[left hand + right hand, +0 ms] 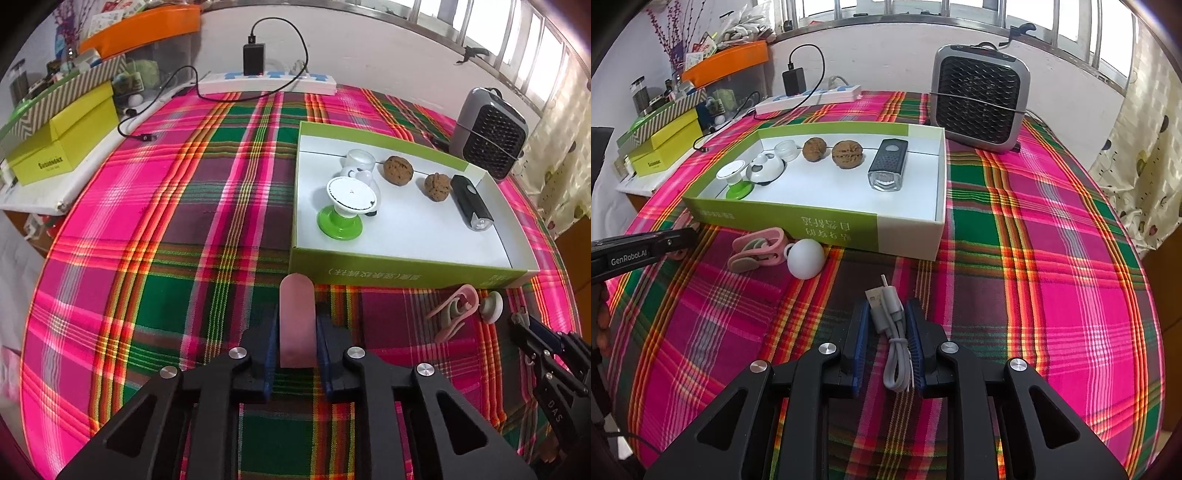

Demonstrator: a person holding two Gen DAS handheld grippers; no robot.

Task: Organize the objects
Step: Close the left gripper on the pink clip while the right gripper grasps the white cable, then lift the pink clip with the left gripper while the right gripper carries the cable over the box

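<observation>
From your left wrist view, your left gripper (297, 328) is closed on a flat pink piece (297, 321), pressed between the blue pads with its rounded tip poking out towards the tray. The green-sided tray (406, 271) lies just beyond and to the right, its near wall close to that tip. Inside it sit a green-footed stand (345, 206), two walnuts (398, 170) and a black bike light (471, 201). A pink clip (452, 312) lies on the plaid cloth (166, 240) just outside the tray's near wall, on your right. To the left the cloth is wide and bare as far as the yellow box (62, 144).

From your right wrist view, your right gripper (886, 325) is clamped on a coiled grey USB cable (892, 332), the plugs sticking out past the pads. The tray's near wall (820, 225) stands further off, to the left of centre. The pink clip (759, 249) and a white ball (806, 263) touch each other in front of it, on your near left. Right of the tray you have open cloth up to the fan heater (979, 99) at the far side.
</observation>
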